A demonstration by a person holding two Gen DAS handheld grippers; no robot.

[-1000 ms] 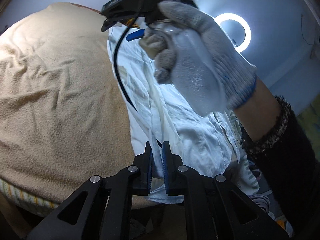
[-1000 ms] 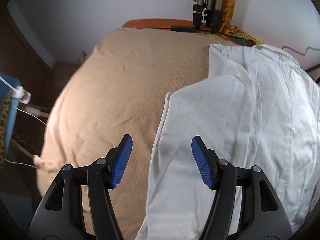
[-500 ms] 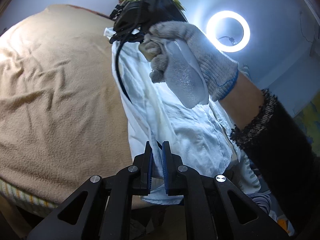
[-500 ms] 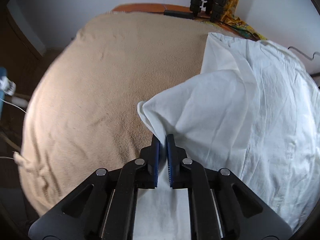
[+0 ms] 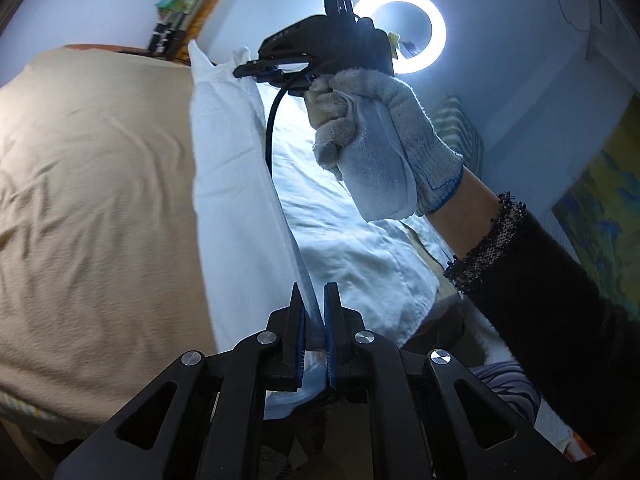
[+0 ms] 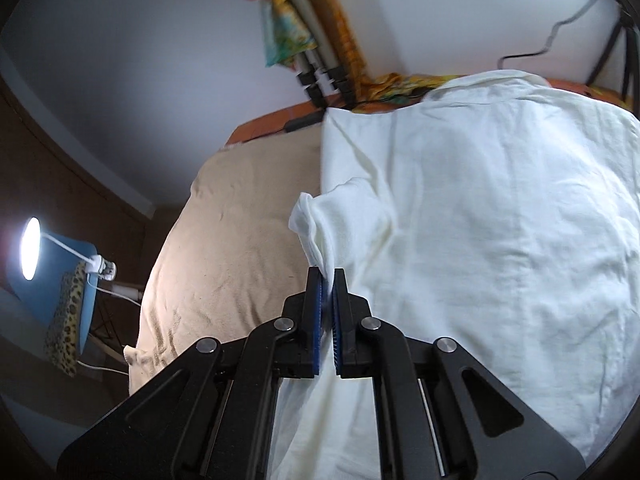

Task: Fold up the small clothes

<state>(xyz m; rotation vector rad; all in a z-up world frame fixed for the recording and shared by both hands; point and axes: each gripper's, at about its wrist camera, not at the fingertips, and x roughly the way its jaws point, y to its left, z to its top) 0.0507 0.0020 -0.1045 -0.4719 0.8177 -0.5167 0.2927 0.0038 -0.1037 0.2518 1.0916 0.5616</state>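
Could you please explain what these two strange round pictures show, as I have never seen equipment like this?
No robot here: a person holds a hand-operated two-finger clamp in each hand, each with a wide-angle camera looking along its fingers. In the left camera's picture the left gripper is shut on the edge of a white shirt, and you also see the gloved right hand holding the other tool. In the right camera's picture the right gripper is shut on the same shirt. The lifted edge stretches between them above a beige blanket. A ring light glows behind.
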